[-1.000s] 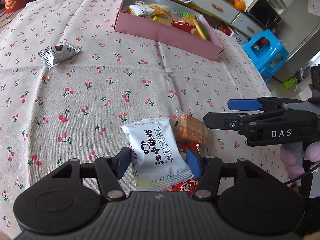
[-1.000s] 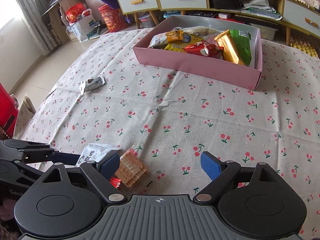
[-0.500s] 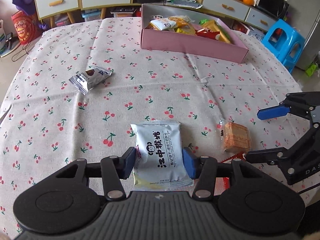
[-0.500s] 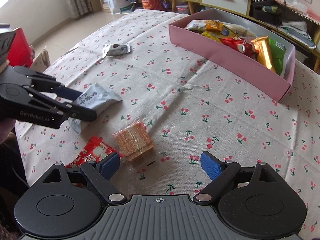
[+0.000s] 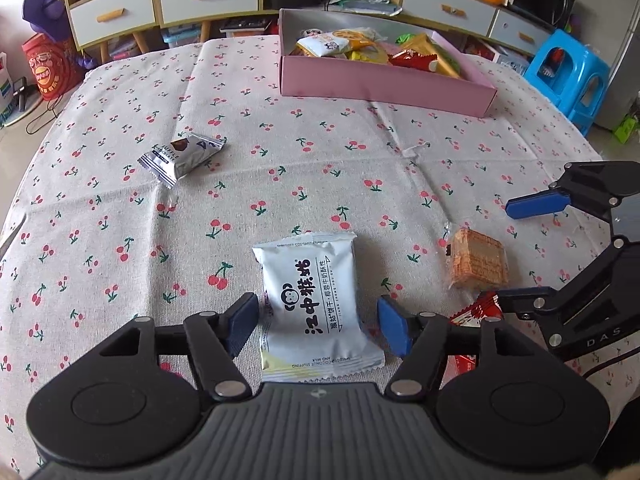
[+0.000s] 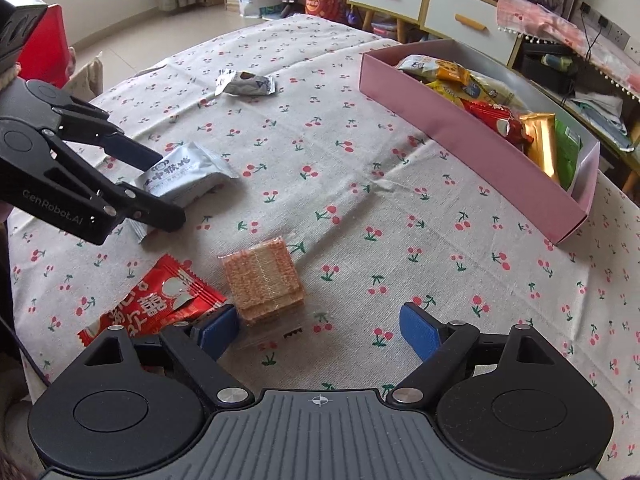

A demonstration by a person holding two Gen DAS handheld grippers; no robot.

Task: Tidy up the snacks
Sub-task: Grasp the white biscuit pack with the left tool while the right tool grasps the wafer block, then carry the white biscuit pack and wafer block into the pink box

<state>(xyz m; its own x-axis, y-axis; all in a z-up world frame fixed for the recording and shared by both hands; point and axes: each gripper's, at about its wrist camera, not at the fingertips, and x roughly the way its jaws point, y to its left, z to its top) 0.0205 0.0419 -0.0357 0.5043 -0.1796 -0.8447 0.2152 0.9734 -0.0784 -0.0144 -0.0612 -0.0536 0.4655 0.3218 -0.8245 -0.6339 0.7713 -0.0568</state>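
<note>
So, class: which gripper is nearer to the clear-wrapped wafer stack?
Right. The right gripper is open just short of the wafer stack, one finger beside it. The left gripper is open around the white biscuit packet, farther off.
</note>
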